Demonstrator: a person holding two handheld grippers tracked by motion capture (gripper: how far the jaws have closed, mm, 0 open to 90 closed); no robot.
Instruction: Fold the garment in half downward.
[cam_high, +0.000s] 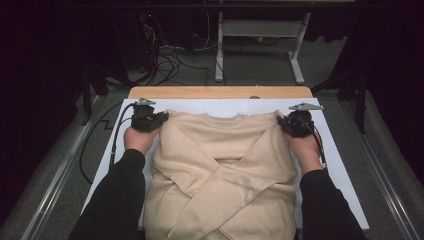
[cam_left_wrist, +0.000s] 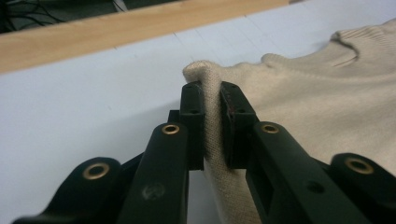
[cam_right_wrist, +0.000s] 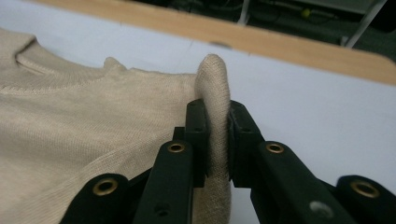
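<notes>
beige knit sweater (cam_high: 220, 175) lies flat on the white counter (cam_high: 340, 165), sleeves crossed, neckline at the far edge; left hand-held gripper (cam_high: 159, 119) and right hand-held gripper (cam_high: 284, 122) each pinch a shoulder corner, hem toward the person.

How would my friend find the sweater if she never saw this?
Look at the white mat on the wooden table. The beige knitted sweater lies on it, its sleeves crossed over its front, and each black tool, left and right, pinches one shoulder.
</notes>
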